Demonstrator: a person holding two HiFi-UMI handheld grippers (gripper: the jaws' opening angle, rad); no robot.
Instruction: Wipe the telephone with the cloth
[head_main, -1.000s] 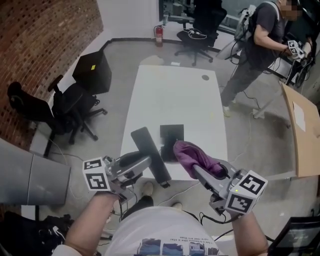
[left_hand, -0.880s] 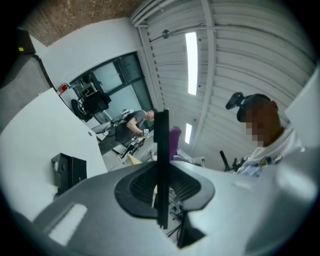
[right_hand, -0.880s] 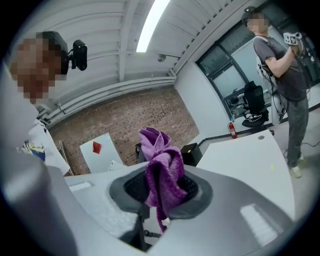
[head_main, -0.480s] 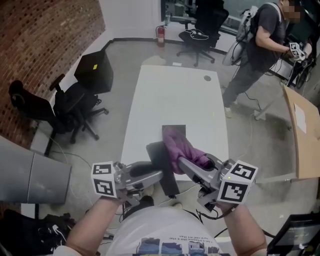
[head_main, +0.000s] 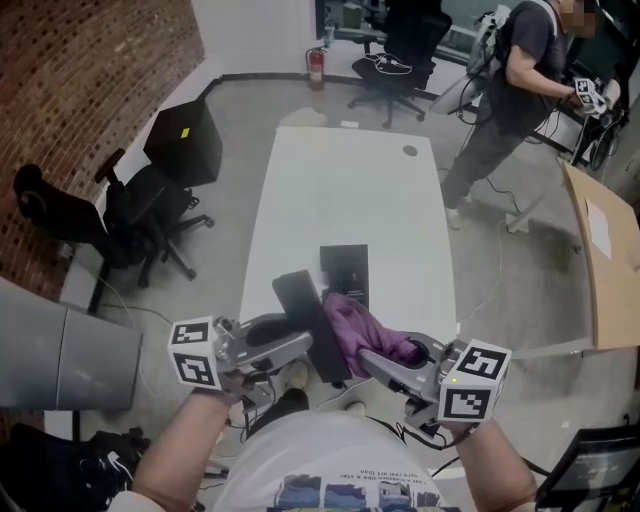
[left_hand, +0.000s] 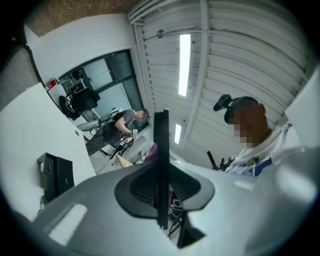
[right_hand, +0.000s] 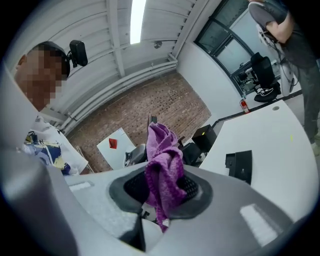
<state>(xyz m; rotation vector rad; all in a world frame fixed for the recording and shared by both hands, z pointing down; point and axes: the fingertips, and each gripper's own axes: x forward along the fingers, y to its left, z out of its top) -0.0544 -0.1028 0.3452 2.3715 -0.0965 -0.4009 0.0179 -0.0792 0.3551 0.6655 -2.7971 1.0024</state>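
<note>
A black telephone handset (head_main: 308, 322) is clamped in my left gripper (head_main: 292, 347), held in the air over the near end of the white table (head_main: 340, 190). In the left gripper view the handset (left_hand: 161, 160) stands edge-on between the jaws of that gripper (left_hand: 161, 186). My right gripper (head_main: 378, 359) is shut on a purple cloth (head_main: 358, 333), which lies against the handset's right side. The cloth (right_hand: 163, 167) bunches up out of the right gripper (right_hand: 162, 189). The black telephone base (head_main: 344, 272) rests on the table just beyond; it also shows as the base (right_hand: 239, 166) and the base (left_hand: 55, 175).
A black office chair (head_main: 130, 225) and a black box (head_main: 185, 140) stand on the floor left of the table. Another person (head_main: 510, 90) stands at the back right beside a second chair (head_main: 395, 60). A wooden board (head_main: 600, 260) lies to the right.
The right gripper brought the cloth leftward onto the handset, then drew it along the handset toward me. The handset shifted a little and changed its tilt in the left gripper.
</note>
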